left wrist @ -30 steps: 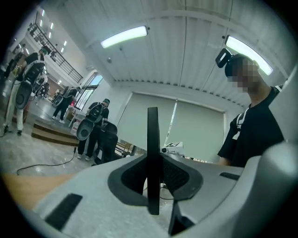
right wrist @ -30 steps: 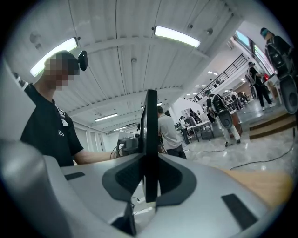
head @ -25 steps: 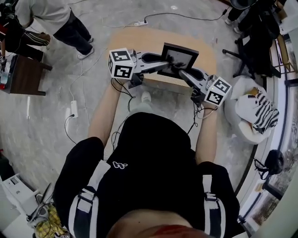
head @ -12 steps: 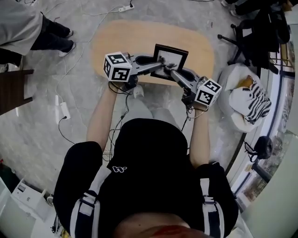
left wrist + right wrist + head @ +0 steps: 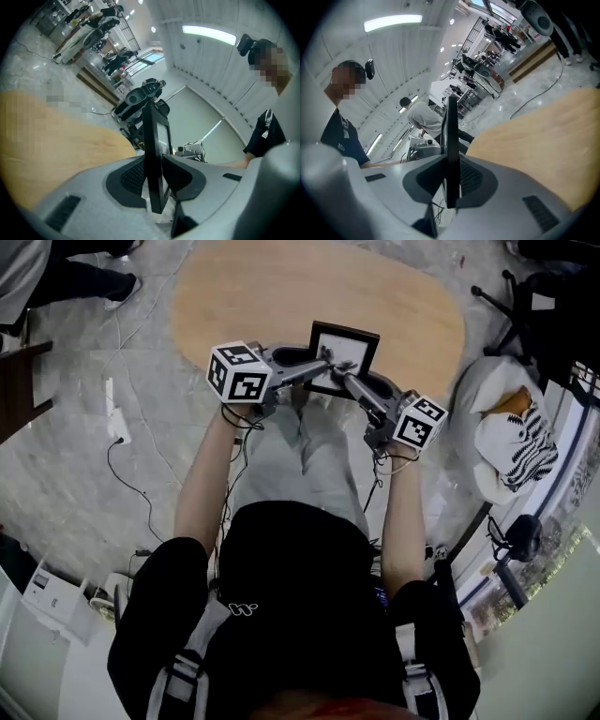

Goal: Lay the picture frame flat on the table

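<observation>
The black picture frame (image 5: 343, 360) with a pale picture is held up over the near edge of the oval wooden table (image 5: 281, 287). My left gripper (image 5: 325, 359) reaches in from the left at the frame's lower left part. Its jaws are opening. In the left gripper view the frame (image 5: 152, 140) stands edge-on between the pads (image 5: 129, 176), close to the right-hand one. My right gripper (image 5: 339, 377) comes from the lower right. In the right gripper view its pads (image 5: 471, 177) are shut on the frame's edge (image 5: 451, 140).
A white seat with a striped cloth (image 5: 511, 442) stands to the right of the table. A power strip and cables (image 5: 117, 418) lie on the floor at left, near dark wooden furniture (image 5: 14, 381). A bystander's legs (image 5: 66, 277) are at the top left.
The head view has shifted, and more of the table now shows beyond the frame. Both grippers and the frame have stayed together near the table's front edge.
</observation>
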Available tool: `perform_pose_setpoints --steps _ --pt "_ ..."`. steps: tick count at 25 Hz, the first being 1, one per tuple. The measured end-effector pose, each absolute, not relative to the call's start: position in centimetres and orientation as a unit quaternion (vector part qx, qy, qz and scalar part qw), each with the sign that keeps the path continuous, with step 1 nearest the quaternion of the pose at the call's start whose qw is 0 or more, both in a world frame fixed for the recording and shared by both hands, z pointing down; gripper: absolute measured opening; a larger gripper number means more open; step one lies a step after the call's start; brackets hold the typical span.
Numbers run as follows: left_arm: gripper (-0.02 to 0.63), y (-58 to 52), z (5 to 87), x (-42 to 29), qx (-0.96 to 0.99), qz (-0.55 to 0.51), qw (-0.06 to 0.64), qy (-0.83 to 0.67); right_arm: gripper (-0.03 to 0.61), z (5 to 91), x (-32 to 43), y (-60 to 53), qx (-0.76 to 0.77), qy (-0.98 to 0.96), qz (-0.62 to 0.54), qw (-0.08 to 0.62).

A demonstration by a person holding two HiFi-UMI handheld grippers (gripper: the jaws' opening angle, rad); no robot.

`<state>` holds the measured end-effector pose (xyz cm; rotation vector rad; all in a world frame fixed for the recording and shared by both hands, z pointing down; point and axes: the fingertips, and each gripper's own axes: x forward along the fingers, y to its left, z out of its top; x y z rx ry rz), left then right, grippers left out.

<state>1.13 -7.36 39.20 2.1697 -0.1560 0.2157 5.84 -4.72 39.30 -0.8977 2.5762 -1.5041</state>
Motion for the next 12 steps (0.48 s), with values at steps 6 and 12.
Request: perform_pose_setpoints --steps 6,12 --pt "0.098 -7.5 50.7 2.4 0.849 0.1 0.511 -0.088 0.064 50.5 7.3 -5.0 -0.307 0.788 -0.533 0.033" --pt "0.103 -6.4 59.8 3.5 0.828 0.135 0.537 -0.088 0.064 59.6 8.3 -3.8 -0.309 0.758 -0.572 0.046"
